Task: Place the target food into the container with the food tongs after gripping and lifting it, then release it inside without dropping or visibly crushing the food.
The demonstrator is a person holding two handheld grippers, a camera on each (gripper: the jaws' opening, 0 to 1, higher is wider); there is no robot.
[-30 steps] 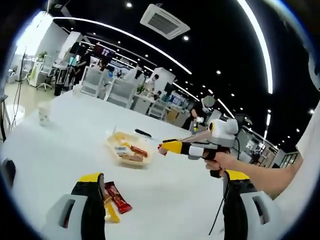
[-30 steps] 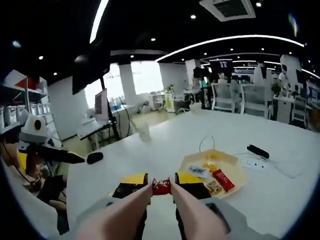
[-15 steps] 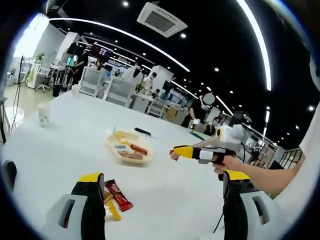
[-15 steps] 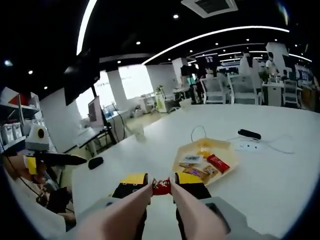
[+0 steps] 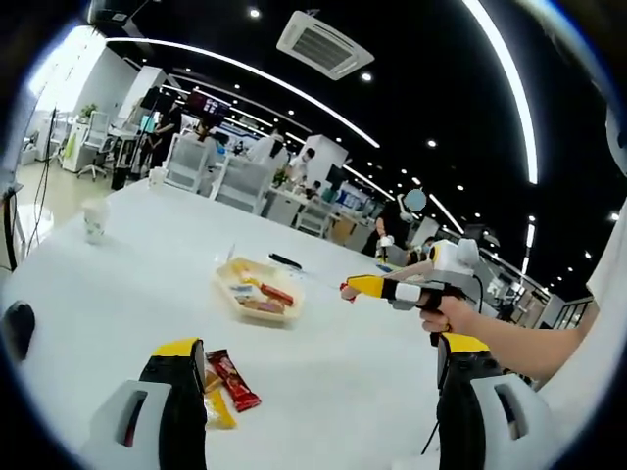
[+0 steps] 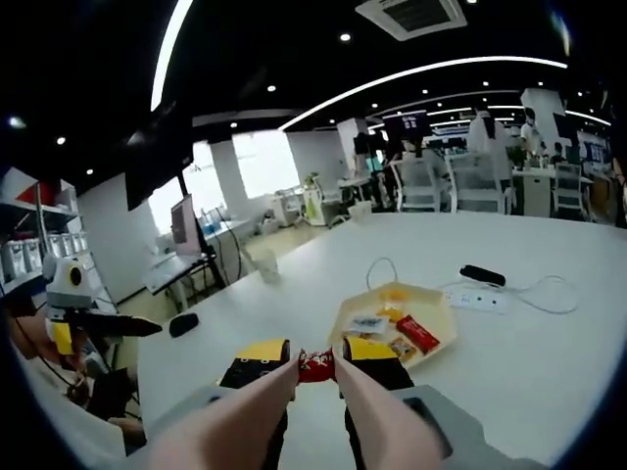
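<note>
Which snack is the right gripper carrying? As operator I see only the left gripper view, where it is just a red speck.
Observer: In the right gripper view, the right gripper pinches a small red wrapped snack between its tips, above the white table.
Operator: Is the tray close?
Observer: The yellow tray lies ahead, slightly right of the tips, already holding several packets.
Operator: Anything beyond the tray?
Observer: A white power strip and a black object lie past it.
</note>
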